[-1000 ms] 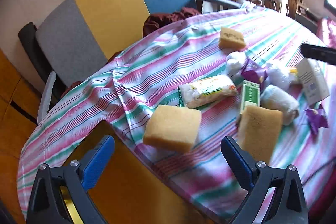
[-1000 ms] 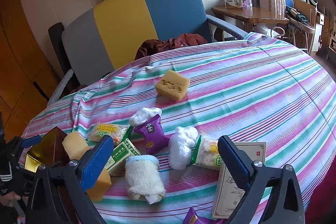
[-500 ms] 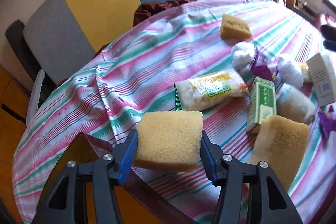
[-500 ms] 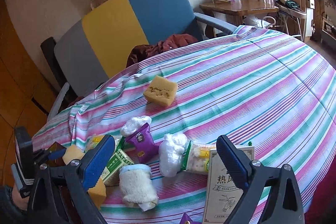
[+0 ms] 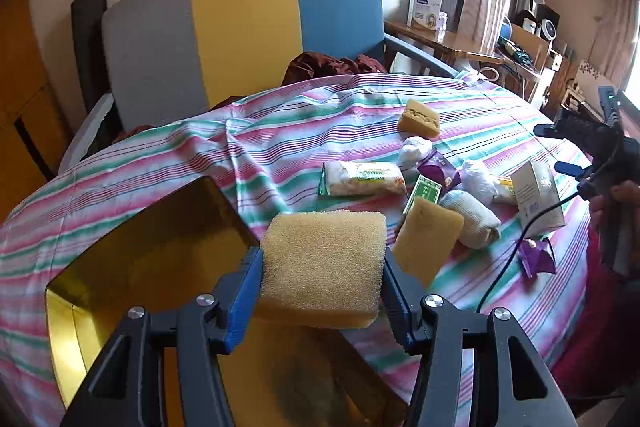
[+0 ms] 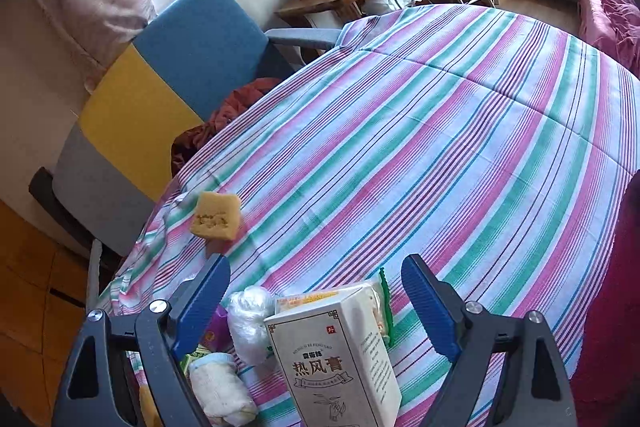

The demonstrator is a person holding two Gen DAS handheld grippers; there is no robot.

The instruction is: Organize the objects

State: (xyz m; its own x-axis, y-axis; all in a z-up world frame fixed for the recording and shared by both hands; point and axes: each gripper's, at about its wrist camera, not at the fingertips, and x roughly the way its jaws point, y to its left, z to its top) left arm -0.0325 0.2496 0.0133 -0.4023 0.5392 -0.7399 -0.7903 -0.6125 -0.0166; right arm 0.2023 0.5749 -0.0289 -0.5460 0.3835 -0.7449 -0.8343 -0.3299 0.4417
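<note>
Lifted off the striped cloth since a moment ago, the big yellow sponge (image 5: pixel 322 269) now hangs above the gold box (image 5: pixel 132 255), clear of the desk (image 6: pixel 440 131); half a second back it sat on the cloth with the blue pads just closing on it. My left gripper (image 5: pixel 320 291) is clenched on it, one pad against each side.

Going down in size: the desk carries its pink, green and white striped cloth, and the gold box sits open at its near left edge, under my left gripper. A tall white carton with black characters (image 6: pixel 340 355) stands upright between the spread fingers of my right gripper (image 6: pixel 316 303), which is released, with neither pad touching the carton. A second yellow sponge (image 5: pixel 426 239) leans on edge just right of the held one. Beside it lies a rolled white cloth (image 5: pixel 472 217), and further back a long snack packet (image 5: pixel 362 179). A green box (image 5: pixel 424 193) pokes out behind the leaning sponge. A third, smaller sponge (image 6: pixel 216 217) rests alone toward the chair. A purple sachet (image 5: pixel 440 169) and a crumpled white plastic wad (image 6: pixel 250 323) sit among the clutter.
</note>
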